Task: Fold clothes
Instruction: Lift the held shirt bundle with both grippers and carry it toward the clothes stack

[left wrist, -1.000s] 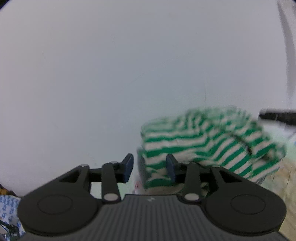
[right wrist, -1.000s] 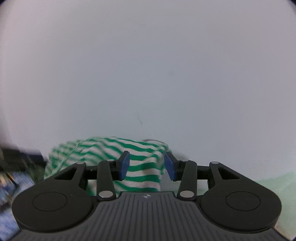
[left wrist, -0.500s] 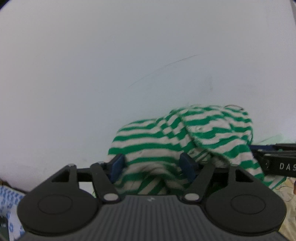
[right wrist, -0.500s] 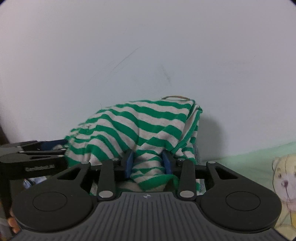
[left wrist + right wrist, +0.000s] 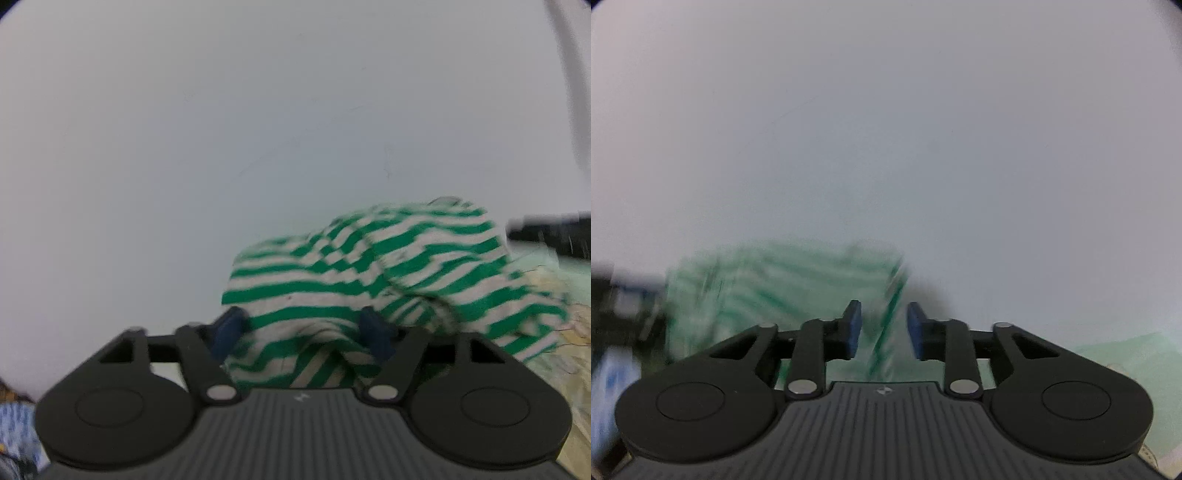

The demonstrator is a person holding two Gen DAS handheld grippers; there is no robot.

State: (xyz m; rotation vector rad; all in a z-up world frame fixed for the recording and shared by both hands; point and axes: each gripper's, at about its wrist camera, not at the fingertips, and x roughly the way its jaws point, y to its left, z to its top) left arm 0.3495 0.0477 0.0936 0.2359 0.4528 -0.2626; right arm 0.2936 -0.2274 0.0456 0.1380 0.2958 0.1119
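A green-and-white striped garment (image 5: 369, 266) is bunched up in front of a white wall. In the left wrist view my left gripper (image 5: 301, 332) has its jaws wide and closing. A fold of the garment fills the gap between them, and I see no firm pinch. In the right wrist view the garment (image 5: 775, 280) is smeared by motion at lower left. Only its right edge runs between the blue pads (image 5: 853, 328) of my right gripper (image 5: 884, 328). Those jaws are closing, with gaps showing on both sides of the cloth. The right gripper (image 5: 550, 229) also shows as a dark blur.
A plain white wall (image 5: 258, 129) fills most of both views. A pale green sheet (image 5: 1126, 350) lies at lower right, with cream fabric (image 5: 576, 332) beside it. A blue-and-white patterned cloth (image 5: 14, 432) sits at the far lower left.
The left jaws spread wide and went round a fold of the garment that was beside them. The right jaws narrowed. In the right view the garment sank, shifted left and blurred.
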